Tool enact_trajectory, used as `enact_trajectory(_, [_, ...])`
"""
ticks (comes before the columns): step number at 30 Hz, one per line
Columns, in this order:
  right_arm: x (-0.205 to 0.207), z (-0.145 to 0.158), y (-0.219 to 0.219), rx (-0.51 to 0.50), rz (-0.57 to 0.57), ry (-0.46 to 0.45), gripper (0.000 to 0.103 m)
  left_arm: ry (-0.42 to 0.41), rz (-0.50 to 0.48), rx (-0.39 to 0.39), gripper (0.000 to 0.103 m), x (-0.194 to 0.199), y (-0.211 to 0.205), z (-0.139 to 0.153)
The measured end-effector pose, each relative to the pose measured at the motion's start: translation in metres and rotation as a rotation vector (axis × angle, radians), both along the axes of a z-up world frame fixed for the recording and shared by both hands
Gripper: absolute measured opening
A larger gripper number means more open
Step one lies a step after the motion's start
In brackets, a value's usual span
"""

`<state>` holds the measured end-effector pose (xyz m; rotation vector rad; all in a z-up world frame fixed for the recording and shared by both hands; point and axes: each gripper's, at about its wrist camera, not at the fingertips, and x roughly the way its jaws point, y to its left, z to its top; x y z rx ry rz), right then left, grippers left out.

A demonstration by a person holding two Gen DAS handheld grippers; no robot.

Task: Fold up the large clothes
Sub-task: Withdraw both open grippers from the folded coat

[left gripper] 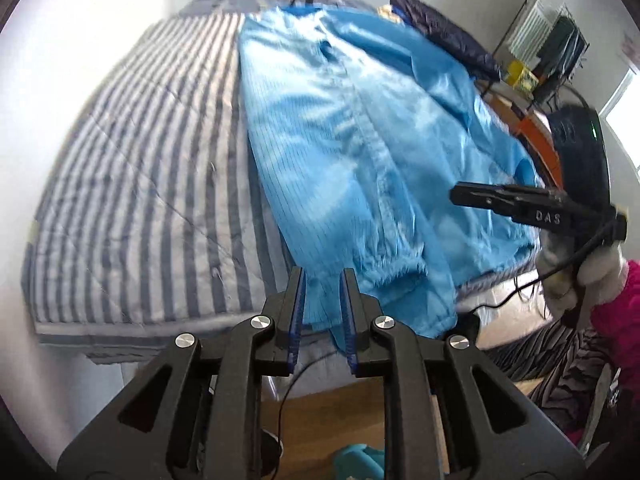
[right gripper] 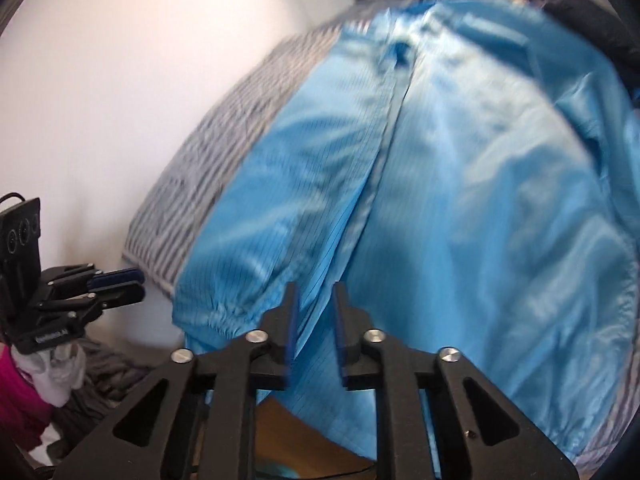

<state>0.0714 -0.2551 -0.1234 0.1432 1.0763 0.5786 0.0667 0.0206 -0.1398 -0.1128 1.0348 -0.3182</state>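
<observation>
On striped bed cover (left gripper: pixel 132 184): blue garment (left gripper: pixel 360 152) spread flat, sheeny, seam running 12 to 6 o'clock, near hem hanging over bed edge. Elastic cuff (left gripper: pixel 394 268) bunched at 5 o'clock of garment. Left gripper (left gripper: pixel 323 280) at 6 o'clock in left view, jaws apart by narrow gap, pads clear of cloth, nothing held. Right gripper (right gripper: pixel 314 292) likewise narrowly parted over hem, gripping nothing. Gloved hand (left gripper: pixel 576 276) at 3 o'clock carries right gripper. Dark clothes (left gripper: pixel 444 36) at 1 o'clock. Wooden floor (left gripper: pixel 320 412) below.
</observation>
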Motion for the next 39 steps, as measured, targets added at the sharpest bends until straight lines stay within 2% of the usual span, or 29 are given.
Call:
enact_trajectory(3, [-0.005, 0.012, -0.017, -0.02, -0.046, -0.106, 0.019, -0.051, 0.013, -0.027, 0.016, 0.004, 0.0, 0.013])
enact_trajectory(5, [-0.008, 0.02, -0.032, -0.032, -0.081, -0.144, 0.022, -0.085, 0.001, -0.052, 0.016, 0.009, -0.005, 0.02])
enact_trajectory(6, [-0.007, 0.022, -0.038, -0.036, -0.101, -0.155, 0.03, -0.092, -0.002, -0.058, 0.016, 0.013, -0.008, 0.023])
enact_trajectory(7, [-0.008, 0.027, -0.049, -0.04, -0.125, -0.167, 0.044, -0.094, -0.003, -0.061, 0.016, 0.016, -0.011, 0.026])
enact_trajectory(9, [-0.006, 0.031, -0.065, -0.051, -0.171, -0.189, 0.059, -0.086, -0.015, -0.067, 0.016, 0.027, -0.023, 0.03])
enact_trajectory(10, [-0.005, 0.033, -0.076, -0.06, -0.197, -0.198, 0.059, -0.081, -0.022, -0.067, 0.016, 0.032, -0.029, 0.032])
enact_trajectory(12, [-0.003, 0.038, -0.092, -0.07, -0.239, -0.197, 0.059, -0.073, -0.044, -0.066, 0.025, 0.041, -0.041, 0.035])
enact_trajectory(13, [-0.002, 0.041, -0.102, -0.072, -0.258, -0.188, 0.059, -0.075, -0.059, -0.065, 0.036, 0.046, -0.048, 0.037])
enact_trajectory(14, [-0.002, 0.042, -0.108, -0.072, -0.269, -0.18, 0.059, -0.083, -0.073, -0.062, 0.04, 0.051, -0.055, 0.04])
enact_trajectory(16, [-0.002, 0.047, -0.127, -0.084, -0.297, -0.166, 0.059, -0.097, -0.103, -0.053, 0.041, 0.06, -0.071, 0.045])
enact_trajectory(19, [-0.005, 0.052, -0.151, -0.096, -0.332, -0.162, 0.059, -0.1, -0.134, -0.053, 0.046, 0.073, -0.09, 0.049])
enact_trajectory(25, [-0.008, 0.053, -0.208, -0.042, -0.463, -0.112, 0.059, -0.106, -0.184, -0.06, 0.047, 0.094, -0.124, 0.054])
enact_trajectory(29, [-0.012, 0.048, -0.248, -0.048, -0.555, -0.095, 0.059, -0.098, -0.201, -0.076, 0.047, 0.105, -0.14, 0.053])
enact_trajectory(36, [-0.014, 0.005, -0.343, 0.078, -0.819, 0.059, 0.059, -0.072, -0.23, -0.08, 0.047, 0.116, -0.167, 0.042])
enact_trajectory(39, [-0.01, -0.017, -0.364, 0.122, -0.866, 0.115, 0.059, -0.061, -0.245, -0.076, 0.047, 0.121, -0.178, 0.038])
